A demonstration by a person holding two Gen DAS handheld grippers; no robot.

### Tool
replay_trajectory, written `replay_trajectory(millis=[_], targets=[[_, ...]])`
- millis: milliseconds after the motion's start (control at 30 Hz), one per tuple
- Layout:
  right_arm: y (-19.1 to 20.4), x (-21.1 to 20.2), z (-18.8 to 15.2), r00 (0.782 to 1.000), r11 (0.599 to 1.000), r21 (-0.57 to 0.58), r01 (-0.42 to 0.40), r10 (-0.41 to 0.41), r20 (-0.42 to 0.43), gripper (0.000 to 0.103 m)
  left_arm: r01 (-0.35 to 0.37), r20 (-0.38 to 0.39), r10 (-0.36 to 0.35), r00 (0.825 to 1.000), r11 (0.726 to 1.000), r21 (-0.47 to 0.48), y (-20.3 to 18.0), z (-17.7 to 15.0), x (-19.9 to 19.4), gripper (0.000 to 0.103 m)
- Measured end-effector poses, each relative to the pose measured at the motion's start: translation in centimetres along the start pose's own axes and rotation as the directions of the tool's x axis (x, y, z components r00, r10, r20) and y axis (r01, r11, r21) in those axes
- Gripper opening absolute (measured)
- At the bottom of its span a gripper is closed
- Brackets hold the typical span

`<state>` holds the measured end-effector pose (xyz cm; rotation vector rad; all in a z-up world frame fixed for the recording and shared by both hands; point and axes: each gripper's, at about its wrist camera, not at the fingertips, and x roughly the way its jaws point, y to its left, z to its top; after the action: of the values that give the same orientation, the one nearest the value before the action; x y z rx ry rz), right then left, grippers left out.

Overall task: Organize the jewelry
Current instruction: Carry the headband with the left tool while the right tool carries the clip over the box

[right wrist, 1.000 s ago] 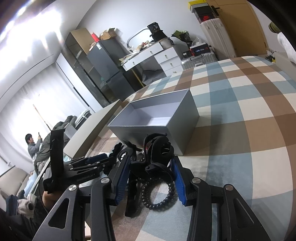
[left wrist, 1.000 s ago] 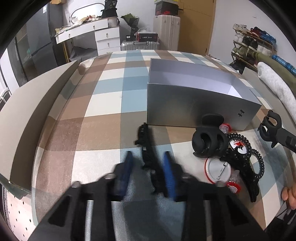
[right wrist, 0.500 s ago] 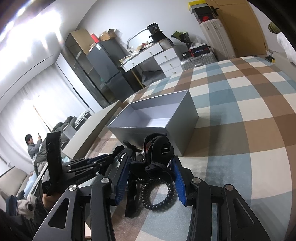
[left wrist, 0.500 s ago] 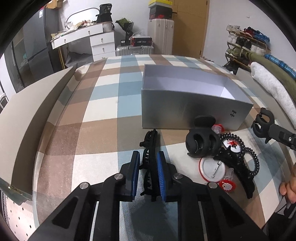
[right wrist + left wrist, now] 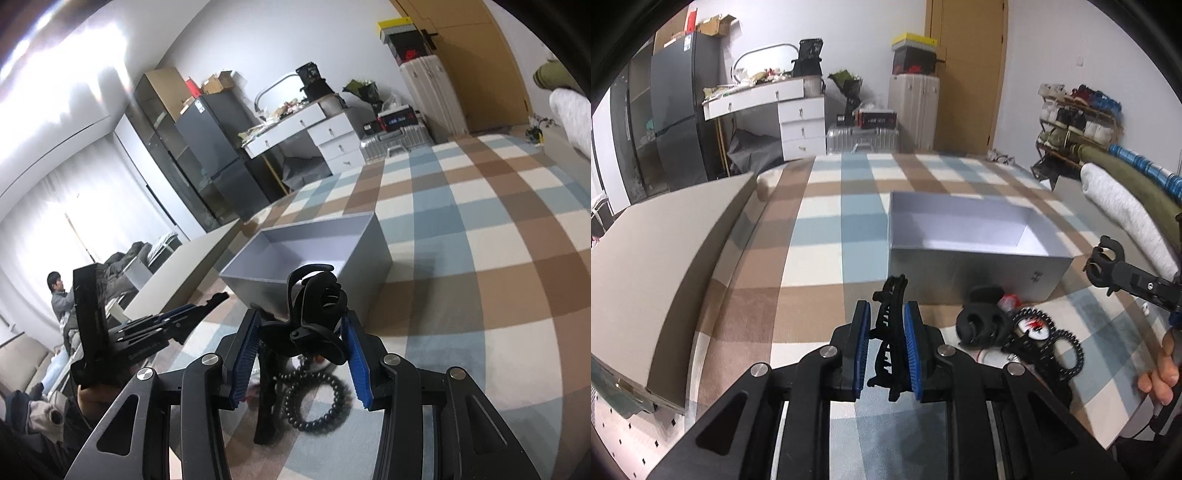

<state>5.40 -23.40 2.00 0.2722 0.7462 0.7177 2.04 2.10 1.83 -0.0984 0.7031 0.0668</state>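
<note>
My left gripper [image 5: 885, 349] is shut on a long black toothed hair clip [image 5: 889, 325] and holds it above the checked cloth, in front of the open grey box [image 5: 975, 254]. My right gripper [image 5: 301, 350] is shut on a black claw hair clip [image 5: 317, 317], lifted near the box [image 5: 310, 266]; it shows at the right of the left wrist view [image 5: 1108, 266]. A pile stays on the cloth: a black claw clip [image 5: 979, 326], black spiral hair ties [image 5: 1060, 347] [image 5: 317, 402] and a round badge [image 5: 1032, 326].
A beige lid or board [image 5: 657, 266] lies at the left of the table. Folded clothes [image 5: 1123, 206] sit at the right edge. The left gripper shows at the left of the right wrist view [image 5: 147, 332]. A person [image 5: 61, 299] sits far off.
My left gripper closed on the long black clip and lifted it off the cloth toward the box. My right gripper rose a little with its claw clip.
</note>
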Motion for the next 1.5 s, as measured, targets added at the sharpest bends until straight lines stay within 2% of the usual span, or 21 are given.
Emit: replay_trajectory(millis=[67, 100, 300, 500, 567, 633, 700, 900, 933, 1000, 1233, 1500], targets=[[0.1, -0.1, 0.3, 1.000, 1.000, -0.005, -0.001, 0.001, 0.002, 0.044, 0.006, 0.015, -0.006, 1.000, 1.000, 0.002, 0.0, 0.2, -0.3, 0.009], [0.2, -0.1, 0.5, 1.000, 1.000, -0.010, 0.002, -0.002, 0.004, 0.044, 0.007, 0.019, -0.007, 1.000, 1.000, 0.004, -0.1, 0.3, -0.3, 0.002], [0.2, 0.1, 1.4, 1.000, 1.000, -0.017, -0.003, 0.003, 0.007, 0.044, 0.012, 0.003, -0.012, 1.000, 1.000, 0.010, 0.0, 0.2, 0.2, 0.002], [0.2, 0.3, 1.2, 1.000, 1.000, -0.008, -0.014, 0.014, 0.008, 0.044, 0.041, -0.041, -0.042, 0.998, 0.998, -0.038, 1.1, -0.1, 1.3, 0.002], [0.0, 0.4, 1.1, 1.000, 1.000, 0.002, -0.017, 0.017, 0.004, 0.044, 0.050, -0.064, -0.051, 0.997, 0.998, -0.030, 0.9, -0.3, 1.6, 0.006], [-0.2, 0.5, 0.9, 1.000, 1.000, 0.009, -0.018, 0.018, 0.000, 0.044, 0.046, -0.084, -0.047, 0.995, 0.999, -0.013, 0.6, -0.7, 1.9, 0.023], [-0.3, 0.6, 0.9, 1.000, 1.000, 0.012, -0.020, 0.020, -0.003, 0.044, 0.045, -0.106, -0.045, 0.993, 0.999, -0.004, 0.3, -1.1, 2.3, 0.030], [-0.5, 0.6, 0.9, 1.000, 1.000, 0.013, -0.024, 0.024, -0.003, 0.044, 0.021, -0.179, -0.013, 0.984, 0.999, 0.045, -0.5, -2.3, 3.7, 0.030], [-0.5, 0.6, 0.9, 1.000, 1.000, 0.013, -0.023, 0.023, -0.002, 0.044, 0.021, -0.183, -0.011, 0.983, 0.998, 0.055, -0.7, -2.5, 3.8, 0.021], [-0.6, 0.6, 0.9, 1.000, 1.000, 0.015, -0.024, 0.024, -0.003, 0.044, 0.011, -0.180, 0.003, 0.984, 0.997, 0.076, -1.0, -2.5, 3.7, 0.009], [-0.3, 0.5, 1.1, 1.000, 1.000, -0.002, -0.025, 0.025, 0.003, 0.044, 0.042, -0.107, -0.036, 0.994, 0.998, 0.053, -1.0, -1.6, 1.7, 0.009], [0.9, 1.4, 2.5, 0.999, 0.998, -0.040, -0.044, 0.044, -0.008, 0.044, 0.102, -0.002, -0.102, 0.995, 0.994, 0.043, -2.6, 2.5, 0.8, 0.009]])
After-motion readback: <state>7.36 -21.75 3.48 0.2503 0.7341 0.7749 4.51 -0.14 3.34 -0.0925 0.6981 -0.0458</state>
